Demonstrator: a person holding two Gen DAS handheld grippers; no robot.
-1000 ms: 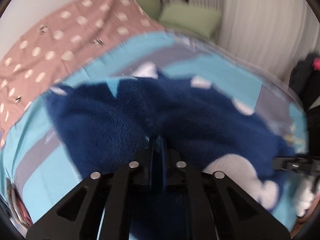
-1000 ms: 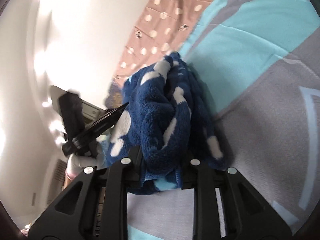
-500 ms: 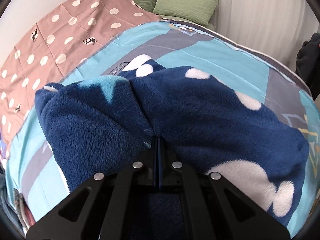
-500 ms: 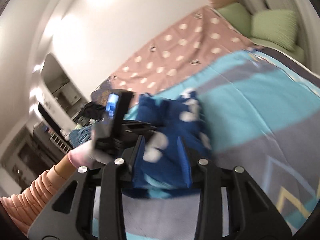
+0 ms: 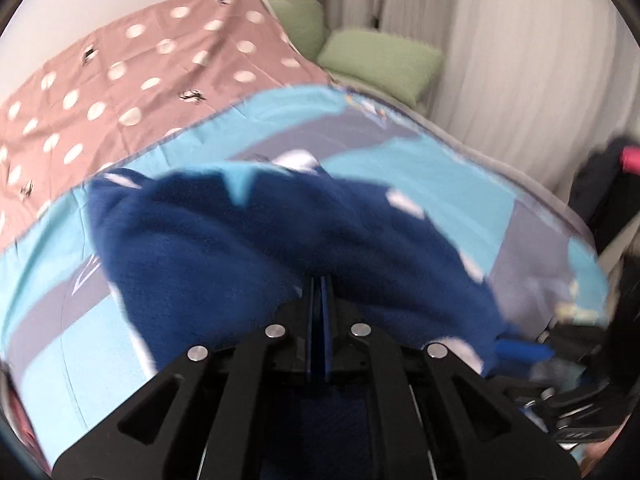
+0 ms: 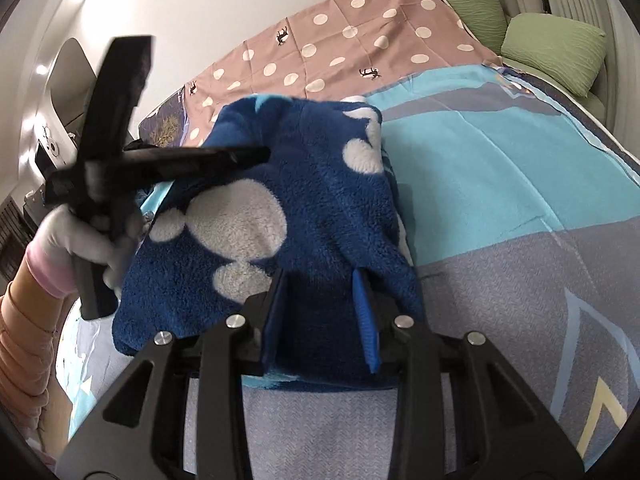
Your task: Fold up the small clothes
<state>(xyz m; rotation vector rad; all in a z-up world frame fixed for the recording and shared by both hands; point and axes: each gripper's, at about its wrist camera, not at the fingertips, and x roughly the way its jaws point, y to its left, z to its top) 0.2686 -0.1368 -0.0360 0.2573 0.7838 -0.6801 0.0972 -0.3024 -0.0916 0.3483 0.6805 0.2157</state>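
A dark blue fleece garment (image 6: 304,200) with white mouse-head shapes lies bunched on the blue-and-grey bedspread (image 6: 500,184); it also shows in the left wrist view (image 5: 248,248). My left gripper (image 5: 319,280) is shut on the fleece, its jaws pressed together on a thin fold. It appears in the right wrist view (image 6: 260,155) as a black tool in a gloved hand, over the garment's left side. My right gripper (image 6: 322,280) stands with jaws apart around a thick fold at the garment's near edge.
A brown polka-dot sheet (image 6: 340,48) covers the far left of the bed. Green pillows (image 6: 556,48) lie at the head by a white curtain (image 5: 520,60). Dark clothes (image 5: 600,192) hang at the right in the left wrist view. A white wall is on the left.
The right gripper has come down nearer the bed with the garment's near fold between its jaws. The left gripper stays shut on the fleece and has shifted with it; its view is blurred.
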